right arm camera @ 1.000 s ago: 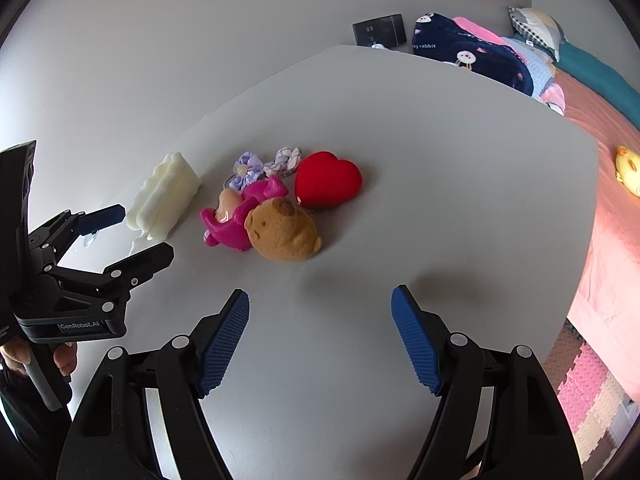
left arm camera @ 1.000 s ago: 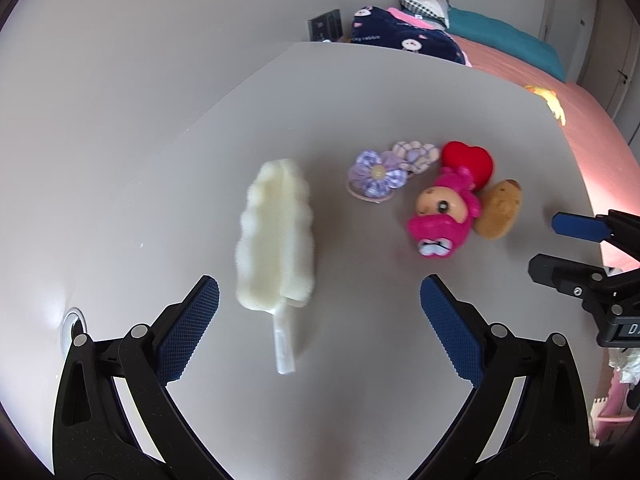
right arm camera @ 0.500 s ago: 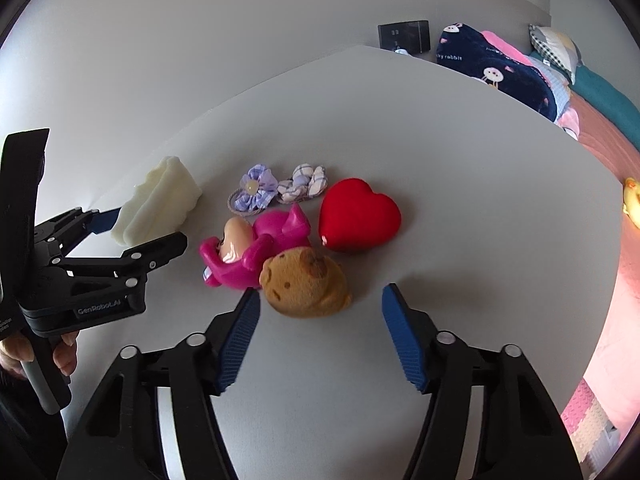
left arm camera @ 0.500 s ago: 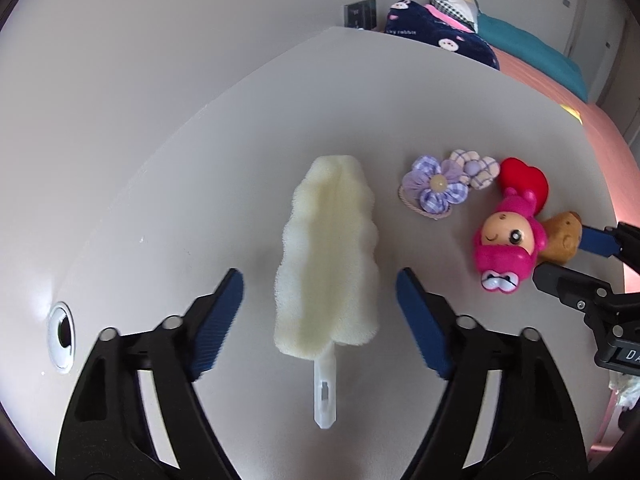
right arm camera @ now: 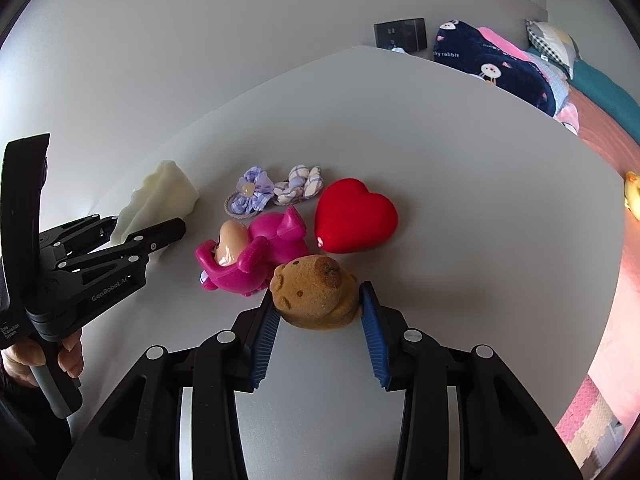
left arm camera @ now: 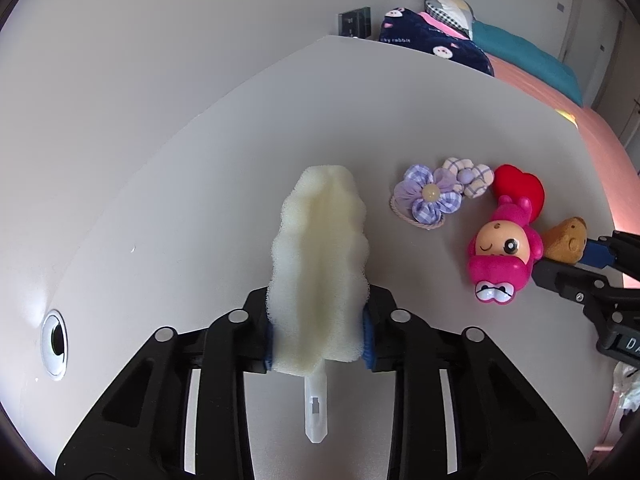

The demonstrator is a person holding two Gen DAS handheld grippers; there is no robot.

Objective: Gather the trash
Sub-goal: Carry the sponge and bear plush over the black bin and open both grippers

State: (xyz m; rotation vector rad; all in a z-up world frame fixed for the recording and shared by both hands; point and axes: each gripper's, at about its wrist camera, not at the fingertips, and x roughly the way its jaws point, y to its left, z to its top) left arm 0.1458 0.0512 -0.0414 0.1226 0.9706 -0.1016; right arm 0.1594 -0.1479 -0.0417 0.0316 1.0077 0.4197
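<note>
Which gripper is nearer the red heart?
Right. The right gripper straddles the brown bear just in front of the red heart; the left gripper is off clamping the sponge.

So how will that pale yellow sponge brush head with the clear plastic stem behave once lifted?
The pale yellow sponge brush head probably squashes: the left gripper has just closed on it, denting its sides. It looks light, and its clear plastic stem seems stiff, so it shouldn't flop.

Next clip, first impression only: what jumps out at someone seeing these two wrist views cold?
The pale yellow sponge brush, lying lengthwise at table centre, is squeezed between the left gripper pads, whose jaws have just been closing. The right gripper has also been closing, and its blue pads now flank the brown bear toy. Behind that sit a bright red heart and a hot-pink doll.
</note>
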